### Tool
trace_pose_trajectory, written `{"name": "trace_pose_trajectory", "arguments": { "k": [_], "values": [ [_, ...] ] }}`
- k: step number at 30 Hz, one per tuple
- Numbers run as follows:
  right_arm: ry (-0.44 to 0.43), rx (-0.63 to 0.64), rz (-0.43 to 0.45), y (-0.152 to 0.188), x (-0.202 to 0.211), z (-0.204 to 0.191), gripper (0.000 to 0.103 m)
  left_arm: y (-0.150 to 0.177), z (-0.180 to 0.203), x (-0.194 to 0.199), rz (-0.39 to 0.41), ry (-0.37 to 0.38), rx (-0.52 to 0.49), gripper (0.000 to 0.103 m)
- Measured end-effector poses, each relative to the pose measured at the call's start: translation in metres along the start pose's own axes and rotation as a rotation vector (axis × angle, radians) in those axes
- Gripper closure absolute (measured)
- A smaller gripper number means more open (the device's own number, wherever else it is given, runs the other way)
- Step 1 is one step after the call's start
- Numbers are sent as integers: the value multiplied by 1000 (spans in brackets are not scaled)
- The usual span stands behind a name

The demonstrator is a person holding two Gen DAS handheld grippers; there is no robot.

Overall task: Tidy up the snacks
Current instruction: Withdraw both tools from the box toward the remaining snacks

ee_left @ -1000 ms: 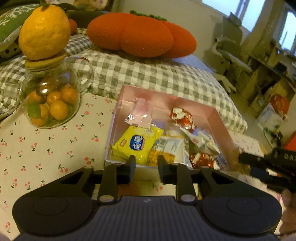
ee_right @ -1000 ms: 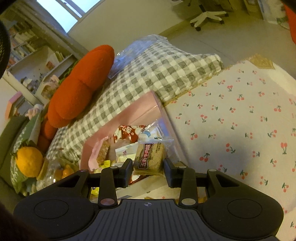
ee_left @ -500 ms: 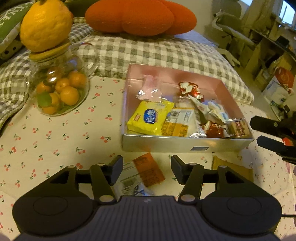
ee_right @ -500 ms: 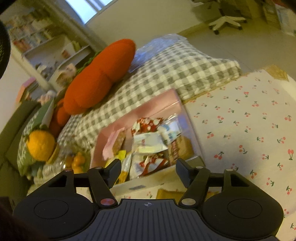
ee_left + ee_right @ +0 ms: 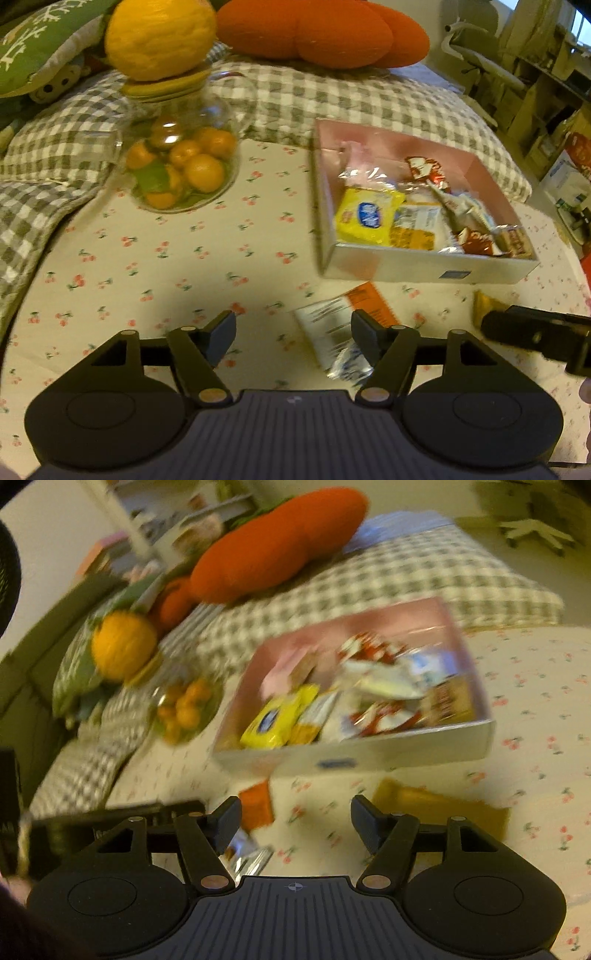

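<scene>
A pink box on the cherry-print cloth holds several wrapped snacks, among them a yellow packet and a brown biscuit bar. A white-and-orange packet lies on the cloth in front of the box, just ahead of my open, empty left gripper. A gold-brown packet lies to its right, under my open, empty right gripper, whose finger shows in the left wrist view.
A glass jar of small oranges with a large yellow citrus on its lid stands left of the box. Checked bedding and an orange cushion lie behind. The right wrist view is blurred.
The right gripper opened and left the brown biscuit bar in the box. Both grippers pulled back from the box and lowered toward the packets on the cloth; the left gripper opened wide.
</scene>
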State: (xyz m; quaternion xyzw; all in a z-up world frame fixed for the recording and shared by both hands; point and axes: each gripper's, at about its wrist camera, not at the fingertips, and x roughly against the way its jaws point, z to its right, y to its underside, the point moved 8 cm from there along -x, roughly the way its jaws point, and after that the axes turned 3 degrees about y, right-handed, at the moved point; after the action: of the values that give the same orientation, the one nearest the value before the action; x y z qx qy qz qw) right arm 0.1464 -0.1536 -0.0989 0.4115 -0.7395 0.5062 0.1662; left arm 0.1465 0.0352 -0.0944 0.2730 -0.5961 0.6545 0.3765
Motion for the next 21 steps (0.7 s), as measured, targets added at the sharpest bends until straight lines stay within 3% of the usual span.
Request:
{"name": "trace_pose_trajectory", "arguments": {
  "k": [10, 21],
  "values": [
    [9, 191, -91, 37, -26, -43, 37, 13, -37, 9, -15, -15, 4, 32],
    [89, 354, -100, 56, -47, -63, 38, 18, -46, 13, -21, 2, 6, 30]
  ]
}}
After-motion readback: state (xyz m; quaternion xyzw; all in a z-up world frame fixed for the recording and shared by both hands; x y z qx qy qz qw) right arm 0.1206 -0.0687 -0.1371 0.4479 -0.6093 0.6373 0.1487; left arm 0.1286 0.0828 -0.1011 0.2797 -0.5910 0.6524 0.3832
